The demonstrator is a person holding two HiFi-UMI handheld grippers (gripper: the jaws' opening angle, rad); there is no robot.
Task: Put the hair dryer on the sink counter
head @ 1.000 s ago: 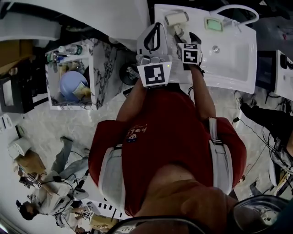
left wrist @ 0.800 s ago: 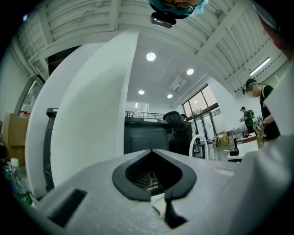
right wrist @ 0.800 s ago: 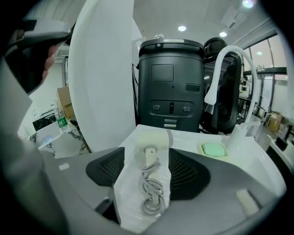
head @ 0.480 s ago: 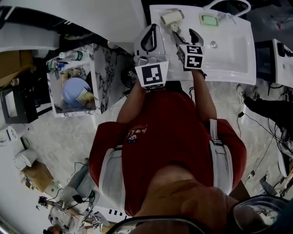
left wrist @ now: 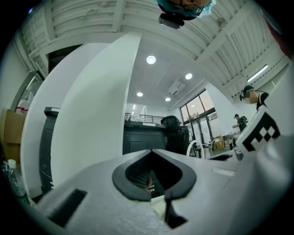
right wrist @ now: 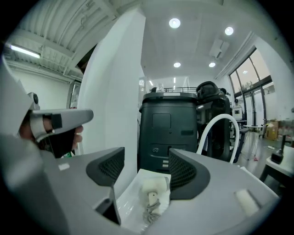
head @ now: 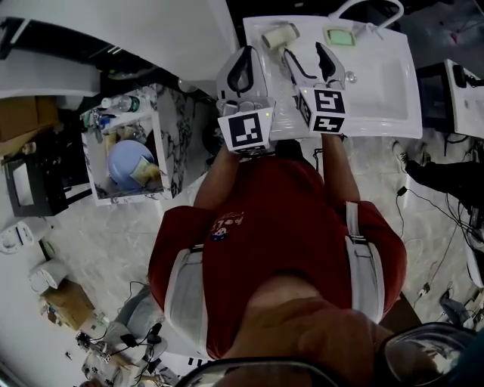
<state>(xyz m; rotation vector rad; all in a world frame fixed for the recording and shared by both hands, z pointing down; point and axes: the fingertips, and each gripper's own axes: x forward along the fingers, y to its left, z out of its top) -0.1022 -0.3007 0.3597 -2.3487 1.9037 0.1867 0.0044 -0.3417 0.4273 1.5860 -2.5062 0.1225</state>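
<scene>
The cream hair dryer (head: pixel 280 35) lies on the left part of the white sink counter (head: pixel 281 121), its cord bunched beside it. In the right gripper view the hair dryer (right wrist: pixel 151 190) shows low between the jaws, not touched by them. My right gripper (head: pixel 304 54) is open and hovers over the counter just short of the dryer, with nothing between its fingers (right wrist: pixel 186 172). My left gripper (head: pixel 246 60) is held to the left of the counter's edge; in its own view the left gripper (left wrist: pixel 150 153) has its tips together, and I see nothing in it.
A green soap dish (head: pixel 340 35) and a white curved faucet (head: pixel 368 10) stand at the back of the sink, with the basin drain (head: pixel 350 76) to the right. A marble shelf unit (head: pixel 170 113) holding a blue bowl (head: pixel 125 161) and bottles stands at the left. Cables lie on the floor at the right.
The right gripper has drawn back from the hair dryer toward the person, with its jaws spread. The dryer stays on the counter. The left gripper has hardly moved.
</scene>
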